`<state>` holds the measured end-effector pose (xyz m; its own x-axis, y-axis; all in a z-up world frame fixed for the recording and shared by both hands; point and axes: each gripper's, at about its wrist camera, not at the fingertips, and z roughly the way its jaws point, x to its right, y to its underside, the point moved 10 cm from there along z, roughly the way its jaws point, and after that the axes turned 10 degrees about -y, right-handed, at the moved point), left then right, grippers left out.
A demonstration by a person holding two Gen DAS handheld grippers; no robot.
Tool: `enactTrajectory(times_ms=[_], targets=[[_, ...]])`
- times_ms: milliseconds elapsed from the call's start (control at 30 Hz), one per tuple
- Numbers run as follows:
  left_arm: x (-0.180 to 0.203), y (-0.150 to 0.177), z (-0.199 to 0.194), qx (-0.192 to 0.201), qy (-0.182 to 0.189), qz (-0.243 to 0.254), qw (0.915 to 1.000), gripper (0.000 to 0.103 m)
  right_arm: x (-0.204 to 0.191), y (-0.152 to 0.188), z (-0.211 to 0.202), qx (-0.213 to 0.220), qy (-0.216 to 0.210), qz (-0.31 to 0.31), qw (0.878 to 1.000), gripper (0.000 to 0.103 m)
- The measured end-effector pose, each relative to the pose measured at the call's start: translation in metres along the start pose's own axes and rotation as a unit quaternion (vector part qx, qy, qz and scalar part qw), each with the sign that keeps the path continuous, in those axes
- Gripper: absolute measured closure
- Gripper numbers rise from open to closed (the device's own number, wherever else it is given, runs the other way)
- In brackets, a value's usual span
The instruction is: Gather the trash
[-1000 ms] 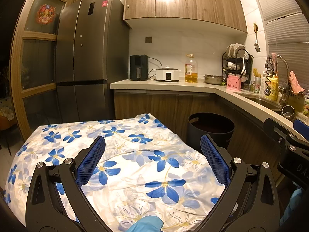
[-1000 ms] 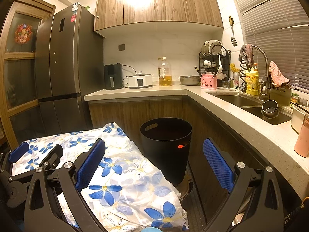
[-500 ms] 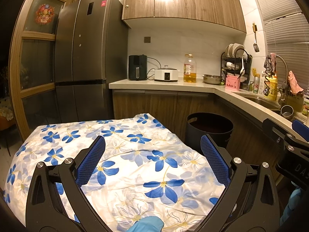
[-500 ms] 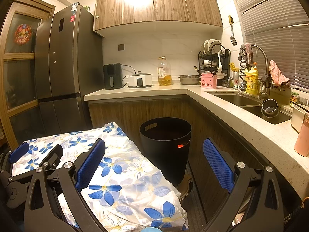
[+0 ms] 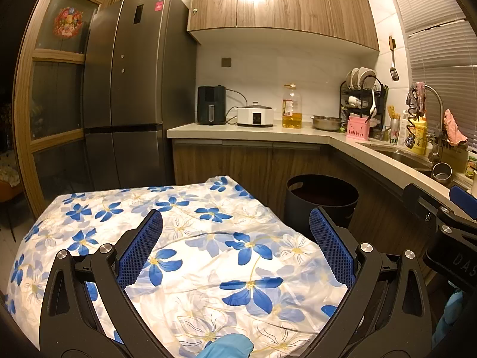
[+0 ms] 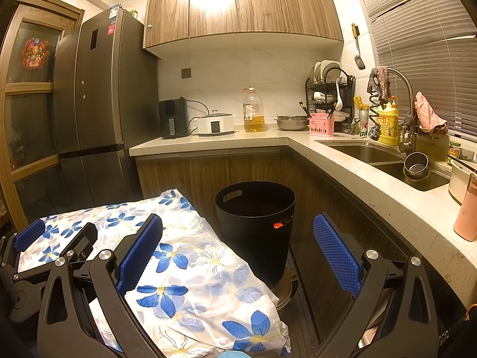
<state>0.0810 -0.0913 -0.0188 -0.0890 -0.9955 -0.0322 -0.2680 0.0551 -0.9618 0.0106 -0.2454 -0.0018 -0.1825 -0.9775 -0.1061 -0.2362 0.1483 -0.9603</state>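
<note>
Cloth-covered table [image 5: 208, 238] top is bare, free to pass over. Bin [image 6: 255, 223] stands open-topped just right of its far corner, close to the cabinets [image 6: 208, 176]. Narrow floor gap between table and right counter [image 6: 387, 197].

A tall dark-grey steel refrigerator [image 5: 125, 95] stands left of wood-grain wall cabinets [image 5: 280, 3] lit by a bright glare. A pale stone L-shaped surface [image 6: 208, 141] runs to a steel sink [image 6: 366, 152] under grey slatted window blinds [image 6: 423, 47]
</note>
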Motion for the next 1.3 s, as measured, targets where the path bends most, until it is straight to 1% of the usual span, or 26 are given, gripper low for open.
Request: enactTrajectory(times_ms=[933,967,1033,1100,1300], targets=[[0.0021,-0.0033,-0.0018,0.001,0.004,0.000,1.0000,0.006,0.0014,0.0005,-0.0005,-0.001,0.001,0.002,1.000,0.005],[0.0025,-0.0048,-0.0025,0.002,0.008,0.000,1.0000,0.008,0.0021,0.0006,-0.0004,-0.001,0.001,0.002,1.000,0.005],[0.0027,-0.0068,-0.0046,0.002,0.014,0.004,0.9999,0.021,0.0020,0.0006,-0.0006,-0.002,0.001,0.003,1.000,0.005],[0.0003,-0.0076,-0.0033,0.000,0.010,0.007,0.9999,0.026,0.0023,0.0017,-0.0012,-0.001,0.002,0.003,1.000,0.005],[-0.0069,-0.0076,0.0002,-0.002,0.001,0.003,1.0000,0.026,0.0016,0.0031,-0.0025,-0.001,0.003,0.006,1.000,0.006]])
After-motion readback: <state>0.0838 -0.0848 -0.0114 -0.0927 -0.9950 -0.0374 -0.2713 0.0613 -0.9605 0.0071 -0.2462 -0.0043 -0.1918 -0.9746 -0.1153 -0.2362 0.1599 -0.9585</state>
